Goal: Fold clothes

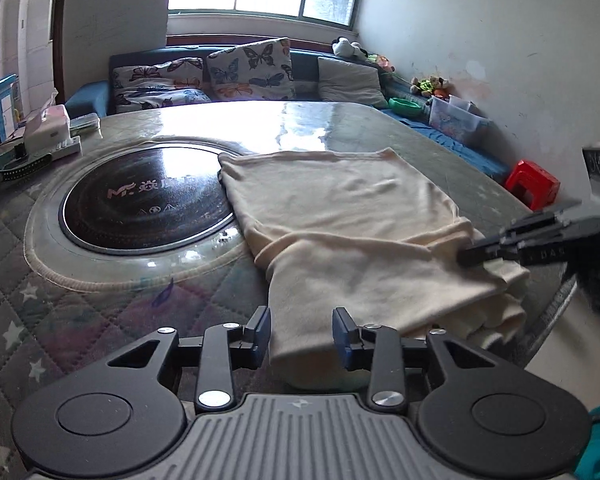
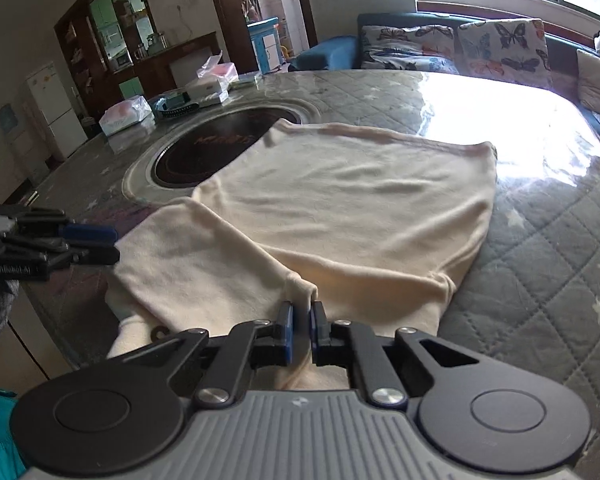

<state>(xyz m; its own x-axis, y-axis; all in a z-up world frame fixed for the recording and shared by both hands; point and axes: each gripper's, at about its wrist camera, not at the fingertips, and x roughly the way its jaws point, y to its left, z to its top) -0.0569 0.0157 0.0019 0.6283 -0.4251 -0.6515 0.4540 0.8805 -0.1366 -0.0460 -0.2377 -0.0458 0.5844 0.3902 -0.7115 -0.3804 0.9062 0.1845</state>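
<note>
Right hand-held gripper [image 2: 302, 314] pinches the cream shirt [image 2: 340, 200] at the desk's [image 2: 540, 240] near edge, left hand-held gripper [image 1: 301, 334] gapes over its hem; clamp left, then lift both evenly

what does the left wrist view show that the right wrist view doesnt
Only the left wrist view shows the red stool, the clear storage bin by the wall, and the left gripper open around the garment's near edge.

Only the right wrist view shows the white fridge, the wooden cabinet, and the right gripper shut on a pinch of fabric.

Both show the cream garment, the black cooktop, the quilted table and the butterfly pillows.
</note>
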